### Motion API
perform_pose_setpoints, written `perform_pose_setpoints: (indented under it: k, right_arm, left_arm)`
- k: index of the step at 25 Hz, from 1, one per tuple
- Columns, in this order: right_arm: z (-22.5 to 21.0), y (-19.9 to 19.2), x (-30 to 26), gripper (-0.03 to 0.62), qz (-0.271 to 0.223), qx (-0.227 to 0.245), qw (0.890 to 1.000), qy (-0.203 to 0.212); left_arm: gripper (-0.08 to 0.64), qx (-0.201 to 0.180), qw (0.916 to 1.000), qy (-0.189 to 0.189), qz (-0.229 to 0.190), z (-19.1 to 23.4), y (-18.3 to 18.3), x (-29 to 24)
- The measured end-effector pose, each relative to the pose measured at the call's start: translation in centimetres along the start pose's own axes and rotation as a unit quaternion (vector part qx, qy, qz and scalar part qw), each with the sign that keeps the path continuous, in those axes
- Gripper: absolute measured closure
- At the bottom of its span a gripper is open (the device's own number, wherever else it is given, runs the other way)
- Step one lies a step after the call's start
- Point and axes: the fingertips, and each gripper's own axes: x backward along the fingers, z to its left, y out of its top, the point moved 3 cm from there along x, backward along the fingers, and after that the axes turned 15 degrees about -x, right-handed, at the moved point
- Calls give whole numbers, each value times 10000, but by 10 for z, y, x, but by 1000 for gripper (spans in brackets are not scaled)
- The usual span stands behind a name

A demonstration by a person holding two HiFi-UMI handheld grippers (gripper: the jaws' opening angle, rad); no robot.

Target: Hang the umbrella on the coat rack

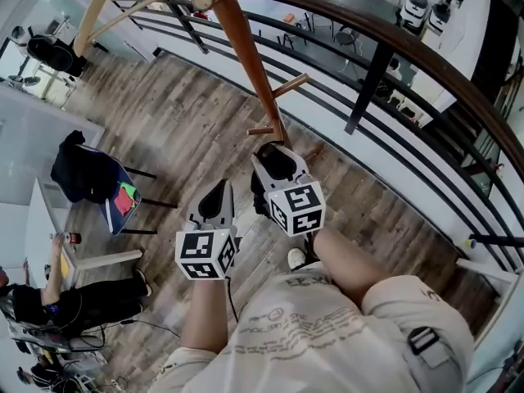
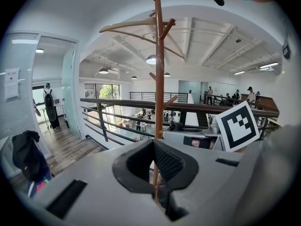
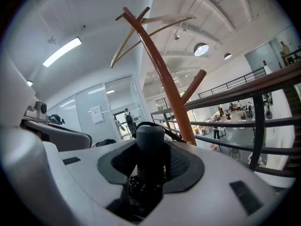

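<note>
Your main risk, as I judge it, is missing the peg. The strap loop [image 3: 173, 133] on the umbrella handle [image 3: 150, 145] looks thin and slack, and if you bring it up at the wrong angle it can slide off the slanted lower peg [image 3: 194, 84] instead of settling on it. The coat rack [image 3: 160, 74] stands close by the railing [image 3: 254, 86], with an open floor below. A dropped umbrella could slip between the bars, and a hard knock could rock the slim pole. The round handle may also twist in the pads if you tilt it.

Your right claw [image 3: 150, 161] is clamped on that dark handle, and the handle keeps its jaws wide. The handle stands between the pads with its cap poking past the tips and the loop just behind it. The rest of the umbrella is hidden below the claw. The rack's pole rises just beyond the handle, not touching it. Your left claw [image 2: 153, 166] is fully closed and carries nothing.
</note>
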Motion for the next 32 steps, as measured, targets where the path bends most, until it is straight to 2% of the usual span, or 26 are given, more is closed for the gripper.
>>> perform_pose_setpoints:
  k: [5,11,23,32]
  right_arm:
    - [0,4,-3,442,-19,-21,10000,-26]
    - [-3,4,-18,442,118,-134,9993,-341]
    - [-4,-25,-31,442,370,-328,9984,-290]
    - [-1,-8,-13,442,219,-454,9985,-190]
  left_arm:
    - [556,24,10000,16,39,0,-2,0]
    - [555,72,10000,11,37,-1,-6,-1]
    - [555,230,9996,136,118,4,-18,11]
    - [555,236,9996,92,144,0,-16,9]
